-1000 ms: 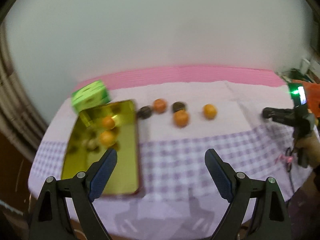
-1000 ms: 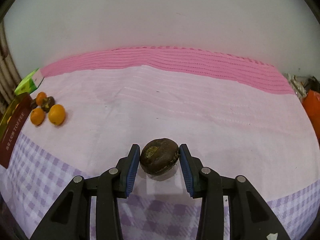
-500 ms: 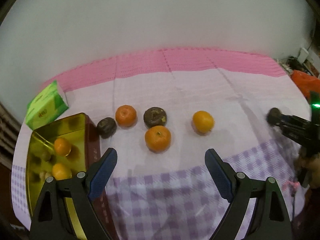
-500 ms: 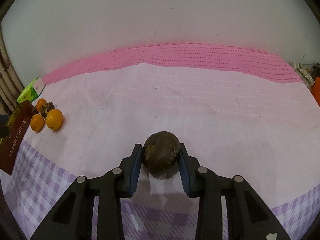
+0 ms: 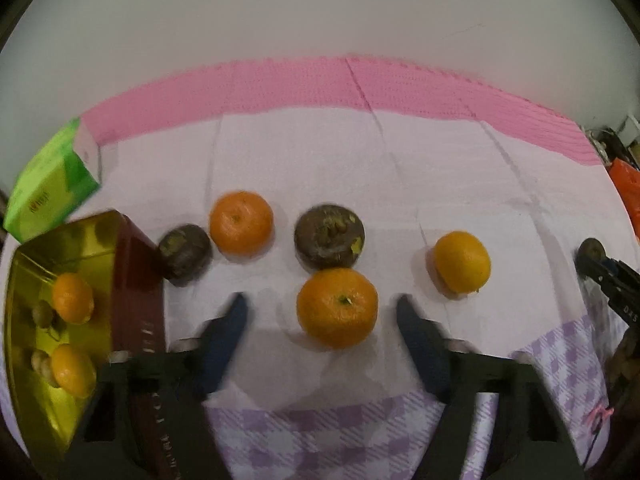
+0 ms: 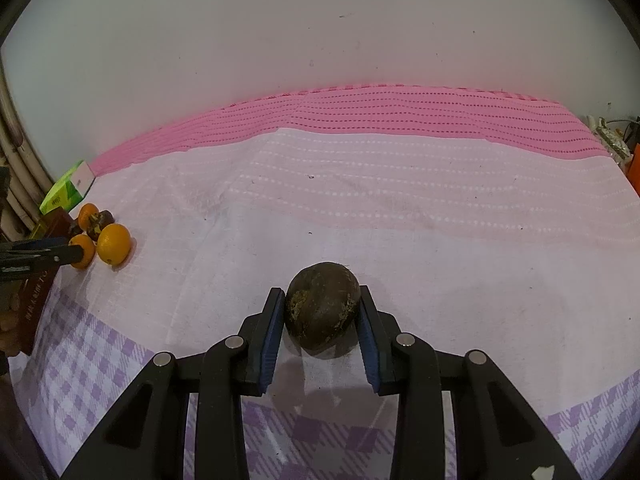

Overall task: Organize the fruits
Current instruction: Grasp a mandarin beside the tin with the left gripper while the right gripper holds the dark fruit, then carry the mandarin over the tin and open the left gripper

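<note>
Plain white wall [image 6: 320, 32]; pink-and-lilac tablecloth [image 6: 400, 200] below.

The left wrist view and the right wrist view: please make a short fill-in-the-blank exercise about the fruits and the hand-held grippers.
1. The right hand-held gripper is shut on one ____ fruit.
2. The left hand-held gripper is open around an ____.
3. The gold tin holds ____ oranges.
4. The box behind the gold tin is ____.

Missing words: brown; orange; two; green
</note>
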Demonstrator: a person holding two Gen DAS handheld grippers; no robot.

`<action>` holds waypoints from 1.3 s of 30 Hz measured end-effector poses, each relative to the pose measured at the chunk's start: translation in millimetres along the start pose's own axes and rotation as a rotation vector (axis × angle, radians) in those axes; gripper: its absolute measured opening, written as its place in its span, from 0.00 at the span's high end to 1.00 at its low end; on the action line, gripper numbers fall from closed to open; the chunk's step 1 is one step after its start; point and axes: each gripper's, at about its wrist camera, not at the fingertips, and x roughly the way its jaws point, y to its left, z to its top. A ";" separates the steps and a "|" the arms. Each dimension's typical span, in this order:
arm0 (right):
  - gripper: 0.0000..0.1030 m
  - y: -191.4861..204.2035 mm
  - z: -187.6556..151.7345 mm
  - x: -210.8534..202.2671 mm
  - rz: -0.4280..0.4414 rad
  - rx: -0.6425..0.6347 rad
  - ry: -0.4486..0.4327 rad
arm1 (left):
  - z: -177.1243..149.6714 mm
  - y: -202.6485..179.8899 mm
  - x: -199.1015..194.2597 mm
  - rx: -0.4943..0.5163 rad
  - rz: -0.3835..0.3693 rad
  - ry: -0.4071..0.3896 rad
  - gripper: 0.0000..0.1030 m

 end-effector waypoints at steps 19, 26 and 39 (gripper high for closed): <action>0.68 4.1 -1.3 1.6 -0.015 -0.006 0.003 | -37.2 -19.0 -96.4 -0.051 0.111 -0.107 0.61; 0.68 11.5 -1.6 3.2 -0.062 -0.043 0.010 | -53.2 0.8 -128.1 -0.105 0.110 -0.150 0.61; 0.68 16.8 -2.3 4.3 -0.096 -0.070 0.015 | -81.2 50.3 -152.8 -0.227 0.164 -0.158 0.61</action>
